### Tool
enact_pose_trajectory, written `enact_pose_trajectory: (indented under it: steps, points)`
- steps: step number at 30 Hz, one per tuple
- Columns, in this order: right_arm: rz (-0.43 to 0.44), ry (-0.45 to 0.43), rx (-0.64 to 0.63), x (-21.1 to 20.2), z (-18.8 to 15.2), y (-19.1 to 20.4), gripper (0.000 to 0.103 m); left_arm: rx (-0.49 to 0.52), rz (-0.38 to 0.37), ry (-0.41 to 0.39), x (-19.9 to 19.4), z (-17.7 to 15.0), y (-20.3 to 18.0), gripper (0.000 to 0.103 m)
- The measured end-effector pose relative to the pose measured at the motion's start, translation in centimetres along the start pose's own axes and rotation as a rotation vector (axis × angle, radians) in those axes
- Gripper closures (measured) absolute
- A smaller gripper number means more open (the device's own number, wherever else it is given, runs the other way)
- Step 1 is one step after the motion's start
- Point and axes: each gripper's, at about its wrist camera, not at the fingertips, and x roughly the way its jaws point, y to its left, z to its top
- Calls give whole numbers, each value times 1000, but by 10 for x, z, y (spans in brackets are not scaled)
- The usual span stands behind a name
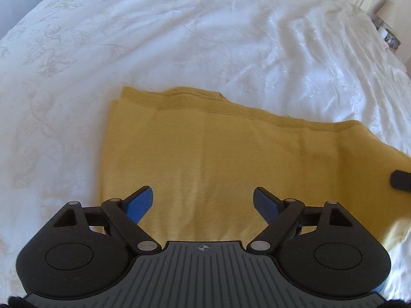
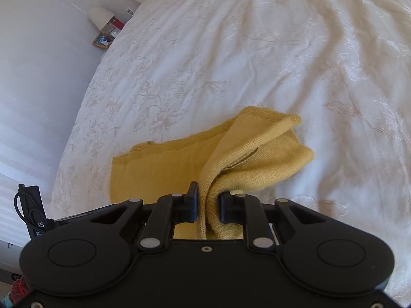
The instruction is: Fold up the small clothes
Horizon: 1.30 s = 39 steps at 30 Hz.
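Observation:
A mustard-yellow knitted garment (image 1: 218, 154) lies partly folded on a white bedspread (image 1: 179, 38). My left gripper (image 1: 203, 202) hovers over its near part, open and empty, blue pads spread wide. My right gripper (image 2: 208, 205) is shut on the garment's edge (image 2: 210, 205) and lifts a bunched flap (image 2: 257, 151) above the flat part (image 2: 154, 169). A fingertip of the right gripper shows at the right edge of the left wrist view (image 1: 400, 179).
The white embroidered bedspread (image 2: 257, 51) fills both views. A wall and a bedside spot with a lamp and a framed picture (image 2: 102, 39) lie beyond the bed's left edge. Cluttered items (image 1: 388, 36) lie beyond the bed's far right edge.

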Motion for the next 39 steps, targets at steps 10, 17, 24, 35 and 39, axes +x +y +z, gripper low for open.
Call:
enact_pose_trajectory:
  steps: [10, 17, 24, 35, 39]
  points:
    - [124, 39, -74, 63, -16, 110, 97, -9, 53, 4, -39, -21, 88, 18]
    - [45, 69, -182, 114, -42, 161, 88, -52, 27, 50, -40, -33, 127, 17]
    - [-162, 36, -337, 94, -84, 166, 40, -10, -52, 19, -40, -16, 118, 17]
    - [-487, -27, -594, 109, -139, 184, 28, 41, -150, -24, -21, 18, 72, 18]
    - [-529, 29, -663, 135, -150, 186, 46, 52, -168, -23, -17, 26, 66, 18]
